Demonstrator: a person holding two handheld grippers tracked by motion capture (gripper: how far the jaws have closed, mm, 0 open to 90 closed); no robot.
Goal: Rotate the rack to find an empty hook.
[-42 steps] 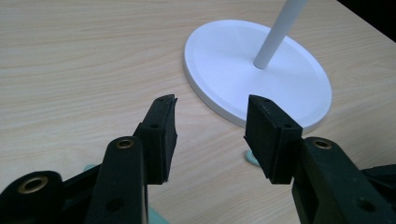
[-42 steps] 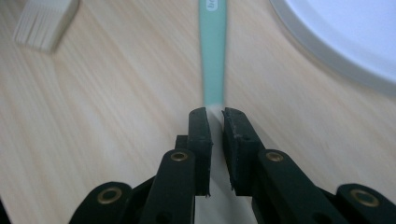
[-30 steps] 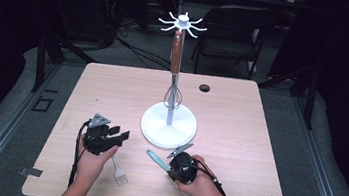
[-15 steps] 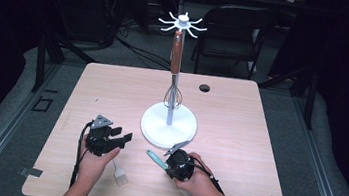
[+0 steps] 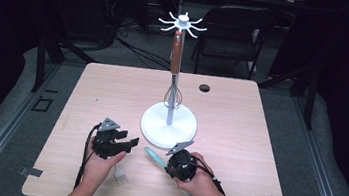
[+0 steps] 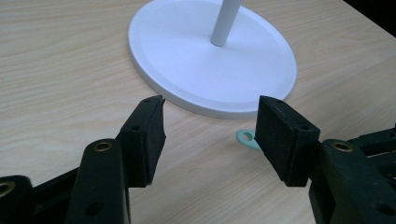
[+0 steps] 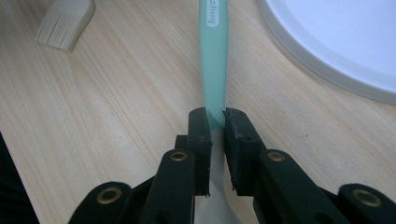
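A white stand [image 5: 168,125] with a round base and a hooked top carries a brown-handled whisk [image 5: 175,60]. My left gripper [image 5: 129,144] hovers left of the base. In the left gripper view its jaws [image 6: 210,112] stand open with nothing between them, and they have just been opening. The stand's base [image 6: 212,60] lies ahead of them. My right gripper [image 5: 172,160] sits in front of the base, shut on a teal-handled utensil [image 5: 155,157] that lies low over the table. The right gripper view shows its pads [image 7: 215,114] clamping the teal handle [image 7: 214,56].
A pale brush [image 5: 120,176] lies on the wooden table [image 5: 258,138] beside the left hand, and its bristles [image 7: 65,23] show in the right gripper view. A dark cable hole [image 5: 204,88] sits at the back. A chair [image 5: 231,29] stands behind the table.
The left gripper's jaws have spread wider, and it has shifted slightly right toward the stand. The right gripper and the teal utensil have stayed put.
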